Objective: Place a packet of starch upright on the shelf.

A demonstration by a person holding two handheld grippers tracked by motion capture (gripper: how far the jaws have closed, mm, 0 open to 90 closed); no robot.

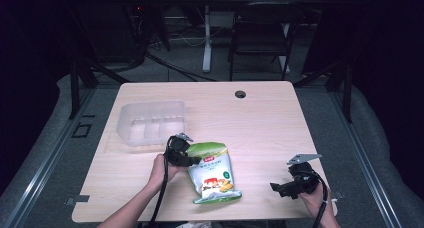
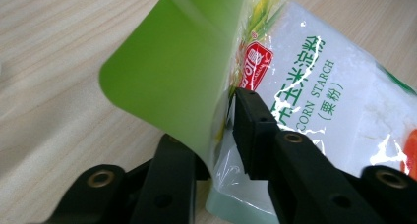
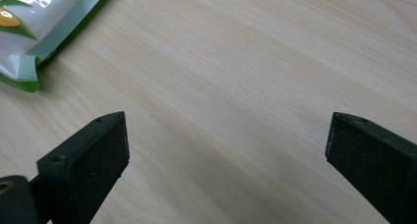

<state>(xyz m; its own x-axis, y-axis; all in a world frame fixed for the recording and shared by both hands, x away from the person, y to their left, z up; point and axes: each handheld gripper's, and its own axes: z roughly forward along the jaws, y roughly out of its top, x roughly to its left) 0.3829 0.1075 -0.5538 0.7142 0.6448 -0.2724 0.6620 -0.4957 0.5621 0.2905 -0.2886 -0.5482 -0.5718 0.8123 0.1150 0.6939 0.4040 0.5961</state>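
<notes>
A green and white bag of corn starch [image 1: 212, 173] lies flat near the table's front edge. My left gripper [image 1: 192, 160] is at its upper left corner. In the left gripper view the jaws pinch the bag's green top edge [image 2: 172, 71], which curls up between them, so the left gripper [image 2: 221, 130] is shut on the bag. My right gripper [image 1: 280, 188] rests at the front right, well clear of the bag. Its jaws stand wide apart over bare wood, right gripper [image 3: 226, 150], with the bag's bottom corner [image 3: 29, 37] off to the upper left.
A clear plastic bin [image 1: 150, 122] with dividers sits at the back left of the wooden table [image 1: 260, 123]. A round cable hole [image 1: 240, 94] is near the far edge. Beyond the table stand a chair [image 1: 260, 33] and desk legs.
</notes>
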